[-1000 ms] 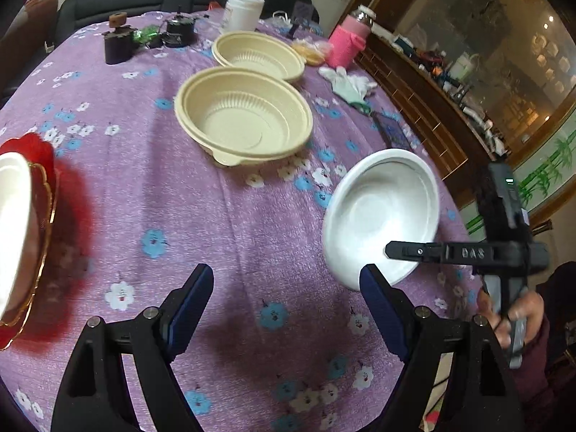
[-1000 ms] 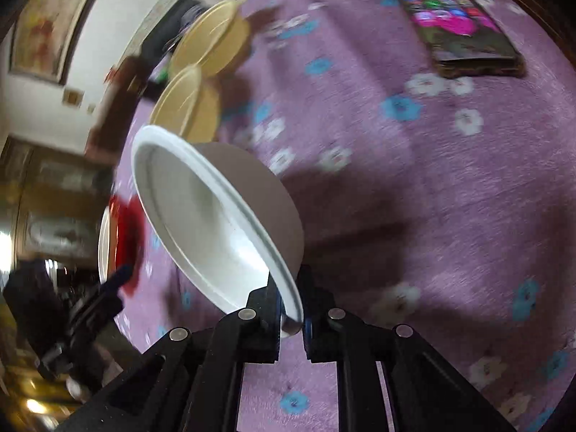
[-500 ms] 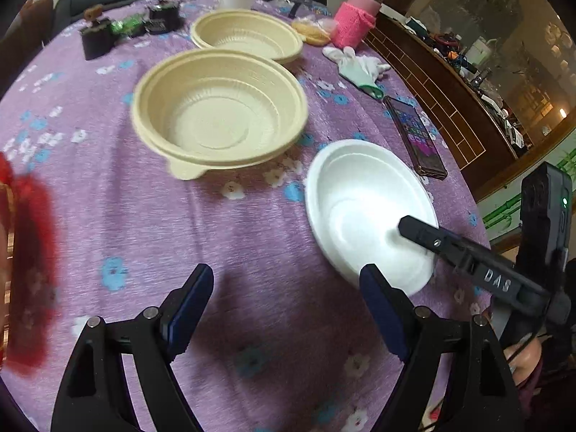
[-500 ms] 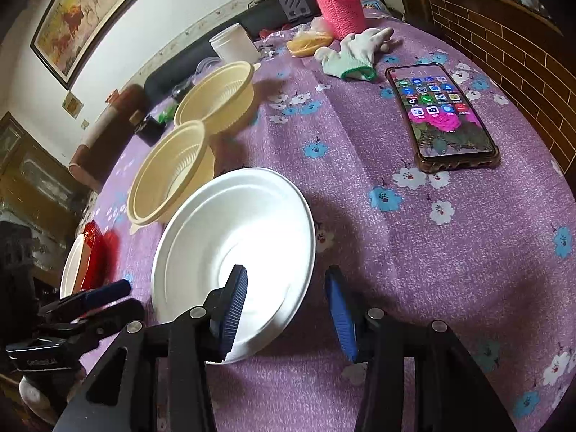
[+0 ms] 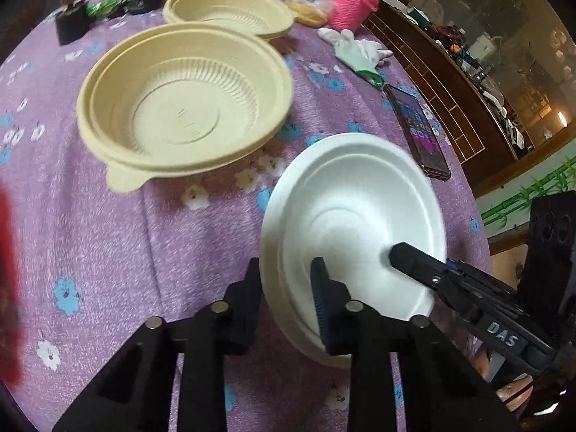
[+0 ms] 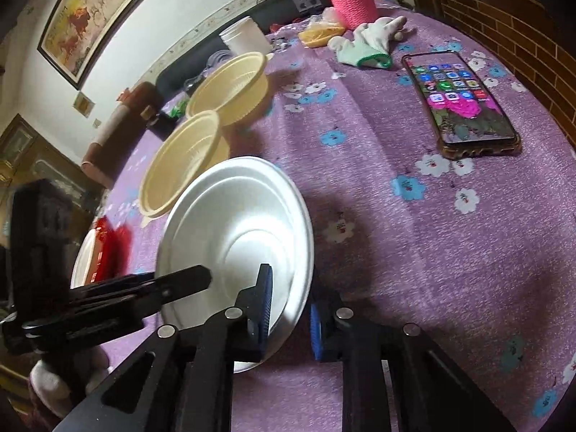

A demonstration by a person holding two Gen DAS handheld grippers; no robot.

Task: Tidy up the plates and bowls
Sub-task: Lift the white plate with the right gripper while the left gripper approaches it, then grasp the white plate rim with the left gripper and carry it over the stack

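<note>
White bowl point(image 5: 354, 216) rests on the counter point(image 5: 108, 252), its near rim pinched by the left gripper point(image 5: 286, 282) while the right gripper point(image 6: 288, 309) closes around the opposite rim, probably to lift it evenly.

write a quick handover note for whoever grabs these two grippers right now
Left gripper: shut on the white bowl at its rim.
Right gripper: jaws closing, another part of the same rim between them, outer pad not yet touching.
Things: white bowl low over the purple tablecloth; near tan bowl and far tan bowl beyond it, unstacked; red plate, blurred, off to the left.
Done: nothing stacked in view.
Left: probably carry the white bowl to its place, then nest the tan bowls.
</note>
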